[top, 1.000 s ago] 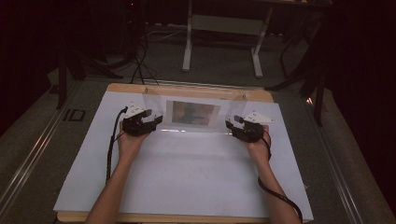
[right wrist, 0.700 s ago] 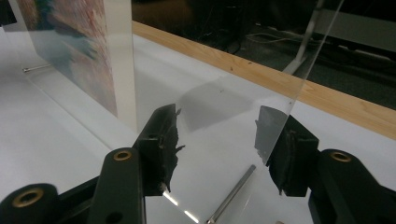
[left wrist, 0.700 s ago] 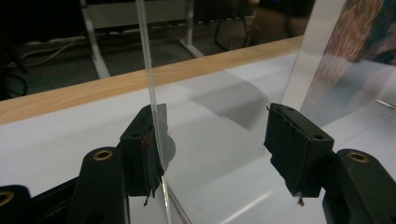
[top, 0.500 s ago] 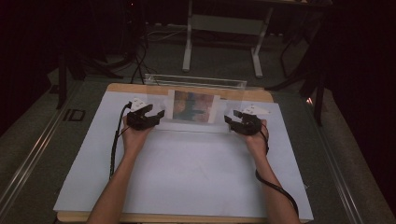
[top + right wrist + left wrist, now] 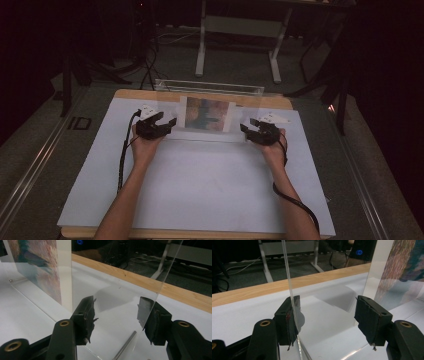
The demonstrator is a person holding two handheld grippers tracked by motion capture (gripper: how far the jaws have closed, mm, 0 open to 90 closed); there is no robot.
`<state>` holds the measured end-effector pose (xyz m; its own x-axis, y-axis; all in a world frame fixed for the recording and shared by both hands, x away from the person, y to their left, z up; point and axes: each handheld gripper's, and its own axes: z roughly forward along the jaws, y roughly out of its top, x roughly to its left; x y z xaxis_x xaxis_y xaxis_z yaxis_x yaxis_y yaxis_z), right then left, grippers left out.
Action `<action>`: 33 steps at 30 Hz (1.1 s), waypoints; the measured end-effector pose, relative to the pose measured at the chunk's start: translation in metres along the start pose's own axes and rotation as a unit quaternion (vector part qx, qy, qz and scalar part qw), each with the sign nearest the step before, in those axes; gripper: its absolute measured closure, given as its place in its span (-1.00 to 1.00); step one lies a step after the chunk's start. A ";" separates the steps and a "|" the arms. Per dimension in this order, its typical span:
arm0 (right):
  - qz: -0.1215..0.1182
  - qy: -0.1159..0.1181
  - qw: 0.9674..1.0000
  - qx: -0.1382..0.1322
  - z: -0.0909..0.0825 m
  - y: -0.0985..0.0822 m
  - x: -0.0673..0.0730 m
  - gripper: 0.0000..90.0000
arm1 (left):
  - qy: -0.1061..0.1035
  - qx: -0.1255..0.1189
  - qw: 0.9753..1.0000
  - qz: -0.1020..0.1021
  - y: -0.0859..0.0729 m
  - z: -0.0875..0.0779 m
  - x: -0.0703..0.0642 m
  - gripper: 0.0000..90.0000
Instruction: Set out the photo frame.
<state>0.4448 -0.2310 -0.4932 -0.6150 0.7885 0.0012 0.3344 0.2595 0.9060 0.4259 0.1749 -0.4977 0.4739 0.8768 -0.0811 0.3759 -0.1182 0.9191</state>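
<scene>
1. Since a second ago the clear acrylic frame (image 5: 207, 117) has gone from lying low between the grippers to standing upright, and the right gripper's jaws have just been opening.
2. Seen in the high view, the left gripper (image 5: 167, 126) sits at 9 o'clock of the frame; in the left gripper view (image 5: 325, 320) its jaws stand wide apart, with the frame's edge touching the inner face of the left-hand pad and the other pad well clear of the pane.
3. Across at 3 o'clock, the right gripper (image 5: 248, 131) also has its jaws spread wide; in the right gripper view (image 5: 120, 320) the pane's edge runs just beside the right-hand pad, and I cannot tell whether they touch.
4. Inside the frame, a colourful printed picture (image 5: 206, 114) faces the person.
5. Below it lies the white sheet (image 5: 200, 185) on the wooden table (image 5: 145, 93), whose bare edge shows at 12 o'clock.
</scene>
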 end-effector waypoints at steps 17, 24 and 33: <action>-0.001 -0.009 1.000 0.003 -0.003 0.001 0.005 0.02 | 0.008 0.014 1.000 0.000 0.003 -0.004 -0.005 -0.19; 0.008 -0.007 1.000 0.002 -0.006 0.000 0.006 0.02 | 0.012 0.012 1.000 -0.001 0.006 -0.008 -0.008 -0.19; 0.008 0.000 1.000 -0.001 -0.014 -0.002 0.011 0.02 | 0.011 0.007 1.000 -0.017 0.006 -0.017 -0.013 -0.21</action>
<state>0.4271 -0.2310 -0.4891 -0.6092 0.7929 0.0147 0.3422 0.2461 0.9068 0.4085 0.1711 -0.4841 0.4434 0.8902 -0.1044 0.4026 -0.0937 0.9105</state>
